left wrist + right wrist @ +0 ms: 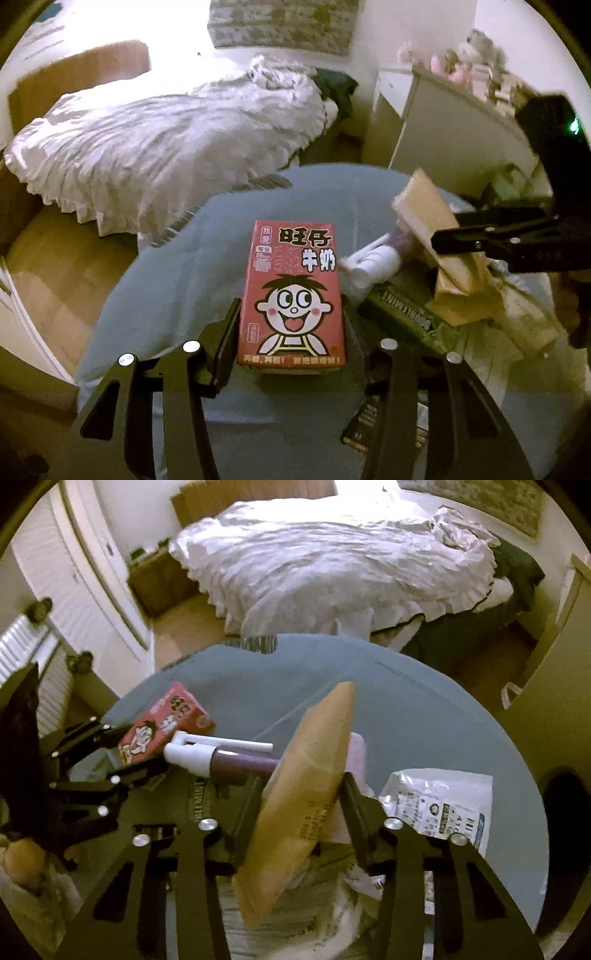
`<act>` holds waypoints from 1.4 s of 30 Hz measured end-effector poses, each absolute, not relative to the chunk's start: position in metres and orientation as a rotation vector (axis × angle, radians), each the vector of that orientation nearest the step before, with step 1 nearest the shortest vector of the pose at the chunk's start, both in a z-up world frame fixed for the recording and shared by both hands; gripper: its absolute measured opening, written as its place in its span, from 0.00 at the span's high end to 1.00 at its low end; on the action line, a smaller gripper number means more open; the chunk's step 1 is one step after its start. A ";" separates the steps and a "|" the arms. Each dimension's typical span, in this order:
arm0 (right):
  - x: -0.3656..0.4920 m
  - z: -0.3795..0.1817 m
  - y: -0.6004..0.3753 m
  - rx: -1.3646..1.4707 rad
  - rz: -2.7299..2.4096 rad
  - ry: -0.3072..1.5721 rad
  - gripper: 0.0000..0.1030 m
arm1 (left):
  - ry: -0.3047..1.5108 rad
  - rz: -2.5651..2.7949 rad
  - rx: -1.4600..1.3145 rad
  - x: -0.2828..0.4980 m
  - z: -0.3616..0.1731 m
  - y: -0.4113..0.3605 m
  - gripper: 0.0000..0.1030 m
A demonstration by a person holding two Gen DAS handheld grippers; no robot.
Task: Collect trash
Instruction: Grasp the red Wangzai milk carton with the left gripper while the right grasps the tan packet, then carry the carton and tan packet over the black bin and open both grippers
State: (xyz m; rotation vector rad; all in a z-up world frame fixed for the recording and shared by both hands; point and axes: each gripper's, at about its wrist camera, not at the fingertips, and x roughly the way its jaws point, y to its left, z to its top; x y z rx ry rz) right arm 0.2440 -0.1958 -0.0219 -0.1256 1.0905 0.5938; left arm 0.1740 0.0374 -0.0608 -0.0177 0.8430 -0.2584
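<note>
We hold the red milk carton clamped between the fingers of the left gripper, above the round desk, so it can be carried off. The right gripper grasps the brown envelope edge-up, clearing the purple spray bottle and white mailer bag lying on the desk

Worktop: far half bare, open to passage. Near half crowded: red carton, white-capped bottle touching it, brown packet tilted over the bottle, green wrapper, white pouch. Bed stands beyond the far edge.
</note>
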 end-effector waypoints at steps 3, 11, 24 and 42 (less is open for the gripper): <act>0.240 -0.009 -0.216 0.003 0.651 1.040 0.66 | 0.805 -0.260 -0.063 0.166 -0.045 0.046 0.52; 0.228 0.045 -0.295 0.258 0.689 0.808 0.68 | 0.687 -0.332 -0.072 0.163 0.014 0.010 0.52; 0.207 0.049 -0.513 0.427 0.243 0.535 0.68 | 0.624 -0.650 0.025 0.217 0.057 -0.178 0.52; 0.226 -0.054 -0.641 0.483 -0.049 0.544 0.68 | 0.815 -0.813 0.108 0.281 -0.004 -0.349 0.52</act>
